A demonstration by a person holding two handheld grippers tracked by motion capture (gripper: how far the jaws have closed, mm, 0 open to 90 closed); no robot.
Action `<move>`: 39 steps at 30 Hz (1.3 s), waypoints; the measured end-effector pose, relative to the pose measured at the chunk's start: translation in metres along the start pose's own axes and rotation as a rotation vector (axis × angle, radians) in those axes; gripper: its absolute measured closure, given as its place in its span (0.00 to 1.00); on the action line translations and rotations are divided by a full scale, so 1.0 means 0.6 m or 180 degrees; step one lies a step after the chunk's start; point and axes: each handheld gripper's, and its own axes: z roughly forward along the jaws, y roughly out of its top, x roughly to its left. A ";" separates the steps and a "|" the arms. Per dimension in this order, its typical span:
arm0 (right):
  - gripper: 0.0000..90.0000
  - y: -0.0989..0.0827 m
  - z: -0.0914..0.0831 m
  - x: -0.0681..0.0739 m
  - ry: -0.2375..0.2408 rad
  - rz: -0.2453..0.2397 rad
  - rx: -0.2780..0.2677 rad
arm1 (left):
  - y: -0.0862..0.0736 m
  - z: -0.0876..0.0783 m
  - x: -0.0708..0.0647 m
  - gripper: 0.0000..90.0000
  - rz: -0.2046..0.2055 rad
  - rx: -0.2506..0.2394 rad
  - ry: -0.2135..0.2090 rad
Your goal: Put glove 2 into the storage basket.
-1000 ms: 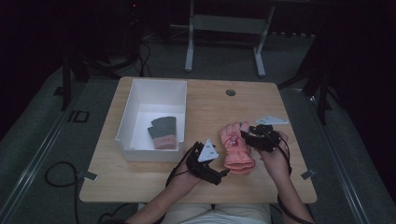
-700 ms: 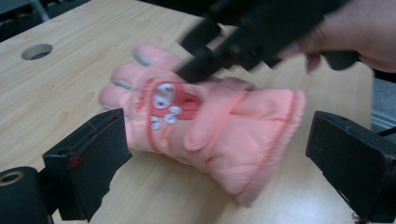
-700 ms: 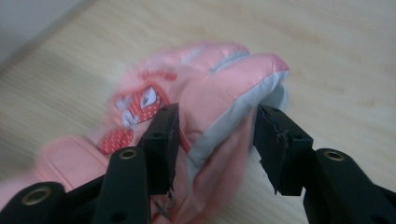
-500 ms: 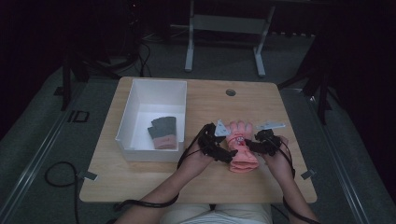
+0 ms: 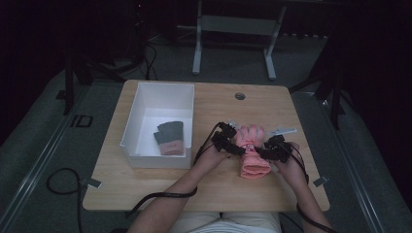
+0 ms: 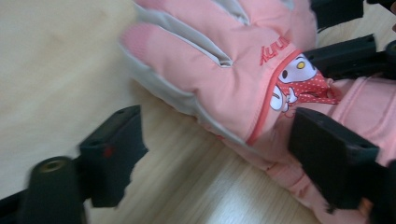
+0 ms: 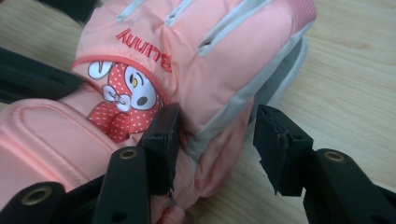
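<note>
On the right half of the wooden table (image 5: 145,187), a pink glove (image 5: 252,150) is laid flat with its fingers pointing away from the person and its cuff toward the near edge. The left gripper (image 5: 234,148) is brought against the glove's left side and the right gripper (image 5: 266,153) against its right side, so that the glove is flanked at the wrist. In the left gripper view the jaws are seen fairly wide apart and have just been closing; the edge of the glove (image 6: 224,70) lies between them, one jaw resting on the cuff and the other standing clear on bare wood, so nothing is gripped. In the right gripper view the jaws are held about half open; one is laid on the glove (image 7: 187,56) beside a cartoon rabbit patch (image 7: 122,95), the other stands free of the grey side seam, and no grip is made. To the left, a white bin (image 5: 141,155) is shown containing a grey glove (image 5: 170,137) with a pink cuff.
</note>
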 end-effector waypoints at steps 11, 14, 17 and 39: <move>0.75 -0.007 0.012 -0.005 0.0244 0.0268 -0.0065 | 0.017 0.027 0.007 0.76 -0.0104 0.0095 -0.0503; 0.78 -0.009 0.010 -0.006 0.0268 0.0331 -0.0105 | 0.023 0.021 0.002 0.84 -0.0096 0.0121 -0.0517; 0.80 -0.007 0.003 -0.004 0.0254 0.0318 -0.0150 | 0.027 0.015 -0.003 0.87 -0.0053 0.0119 -0.0485; 0.81 0.073 -0.096 0.041 0.0338 0.0203 -0.0692 | 0.084 -0.156 -0.045 0.88 0.0205 -0.0117 -0.0107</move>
